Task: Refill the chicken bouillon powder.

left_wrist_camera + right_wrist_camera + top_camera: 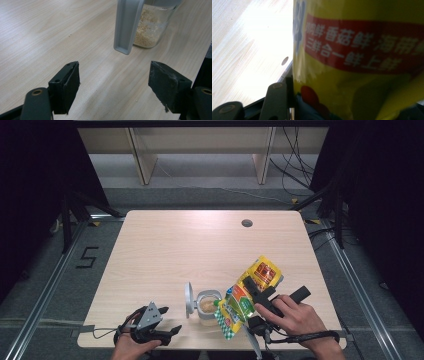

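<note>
A yellow pouch [250, 292] is being held tilted by the right gripper [261, 296], its jaws half closed on the bag's middle, the open corner being aimed down at the jar [208, 306] near the table's [200, 245] front edge. The pouch is judged to be soft, light and slippery foil that buckles under pressure; it is best being gripped across the middle, as now. The glass jar, partly filled with tan granules, is judged fragile and easily tipped. Its grey flip lid [189, 299] is standing open beside the mouth, possibly crowding the pour. The left gripper [160, 329] is being rested wide open and empty, near the jar
</note>
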Motion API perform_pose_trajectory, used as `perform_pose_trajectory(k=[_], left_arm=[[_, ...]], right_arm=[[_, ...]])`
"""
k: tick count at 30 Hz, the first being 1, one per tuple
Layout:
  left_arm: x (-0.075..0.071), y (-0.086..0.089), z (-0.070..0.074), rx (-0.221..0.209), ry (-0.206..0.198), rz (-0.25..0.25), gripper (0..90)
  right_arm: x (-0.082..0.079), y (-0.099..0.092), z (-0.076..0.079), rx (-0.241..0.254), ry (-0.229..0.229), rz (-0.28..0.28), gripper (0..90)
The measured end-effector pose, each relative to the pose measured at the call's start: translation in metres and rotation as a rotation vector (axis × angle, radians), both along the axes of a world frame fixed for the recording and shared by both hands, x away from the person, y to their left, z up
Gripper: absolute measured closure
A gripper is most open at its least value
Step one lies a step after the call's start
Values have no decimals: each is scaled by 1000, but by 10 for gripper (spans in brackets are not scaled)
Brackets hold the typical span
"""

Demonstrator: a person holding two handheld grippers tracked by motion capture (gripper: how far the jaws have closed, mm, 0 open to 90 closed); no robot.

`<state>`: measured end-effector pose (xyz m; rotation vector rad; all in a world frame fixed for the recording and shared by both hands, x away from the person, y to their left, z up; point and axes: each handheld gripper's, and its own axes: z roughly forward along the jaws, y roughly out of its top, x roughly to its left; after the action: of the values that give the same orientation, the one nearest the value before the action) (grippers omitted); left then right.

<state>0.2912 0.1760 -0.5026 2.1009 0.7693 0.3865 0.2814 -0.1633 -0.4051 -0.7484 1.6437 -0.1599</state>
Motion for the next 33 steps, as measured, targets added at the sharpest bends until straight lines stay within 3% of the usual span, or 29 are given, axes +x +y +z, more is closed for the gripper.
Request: perform_pose_trajectory(k=[7,8,10,12,14,15,16,17,23,24,25,29,31,32,33], left_arm=[[0,1,1,28,-22,-13,251],[-1,-1,0,-12,-8,8,251],[1,1,0,14,-3,-4,251],[0,1,0,4,3,-2,251],[-1,0,1,21,-15,-3,251],[-2,-2,0,-17,-7,7,251],[-1,0,1,17,-9,-7,251],[0,0,1,18,-5,-11,251],[-1,0,1,20,-15,-3,251],[-2,-2,0,-11,-7,3,251],[0,0,1,21,-14,-7,251],[0,1,0,14,-2,-4,251],[0,1,1,27,-22,-12,251],[-1,0,1,7,-9,-2,251],[0,1,1,26,-18,-13,251]], right_arm=[[0,1,-2,1,4,3,495],[0,1,-2,0,4,5,495],[0,0,0,4,3,3,495],[0,0,0,4,-1,2,495],[0,0,-2,3,4,3,495],[0,0,-2,5,3,5,495],[0,0,-2,3,5,5,495],[0,0,-1,4,5,3,495],[0,0,-2,3,6,3,496],[0,0,-2,3,6,5,496],[0,0,-2,4,4,3,495],[0,1,-2,1,6,2,496],[0,1,-3,-2,11,5,496],[0,0,-3,-1,10,5,496],[0,1,-2,0,5,4,496]])
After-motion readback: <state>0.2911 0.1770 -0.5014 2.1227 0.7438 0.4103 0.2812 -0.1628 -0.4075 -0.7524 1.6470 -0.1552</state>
